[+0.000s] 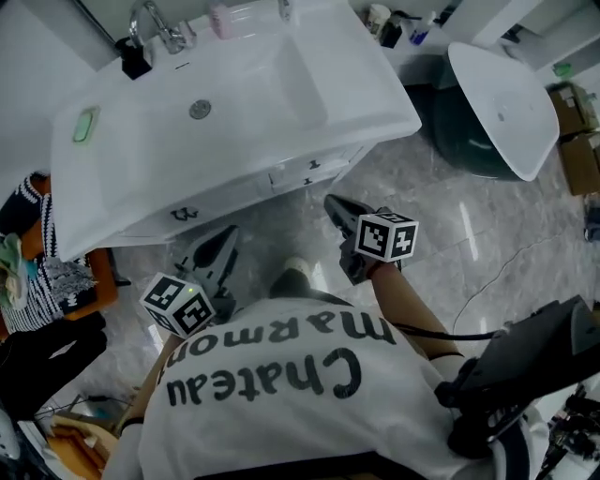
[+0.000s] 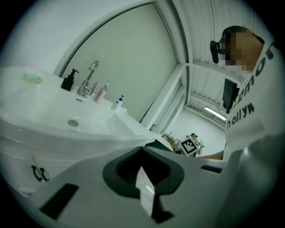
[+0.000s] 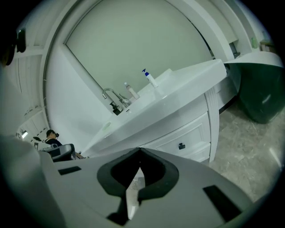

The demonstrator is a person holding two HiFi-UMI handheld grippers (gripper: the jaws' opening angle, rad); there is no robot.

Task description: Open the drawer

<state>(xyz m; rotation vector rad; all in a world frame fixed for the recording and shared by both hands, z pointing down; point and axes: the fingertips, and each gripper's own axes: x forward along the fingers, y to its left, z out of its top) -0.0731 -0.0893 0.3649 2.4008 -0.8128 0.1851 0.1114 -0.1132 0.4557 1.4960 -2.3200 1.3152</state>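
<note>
A white vanity cabinet under the sink carries a drawer (image 1: 305,172) with a small dark handle (image 1: 312,165). The right gripper view shows the same drawer front (image 3: 189,133) and its handle (image 3: 181,146). Another dark handle (image 1: 185,214) sits further left on the cabinet, and the left gripper view shows that handle (image 2: 39,173) too. My right gripper (image 1: 335,204) hangs just in front of the drawer, apart from it, its jaws shut on nothing (image 3: 140,149). My left gripper (image 1: 223,242) is lower left, below the left handle, with its jaws meeting and empty (image 2: 142,148).
The white sink top (image 1: 375,89) juts out over the cabinet, with a faucet (image 1: 164,28), a black soap pump (image 1: 134,58) and a green soap dish (image 1: 86,124). A dark green tub with a white rim (image 1: 497,108) stands to the right. Clothes (image 1: 37,272) hang at left.
</note>
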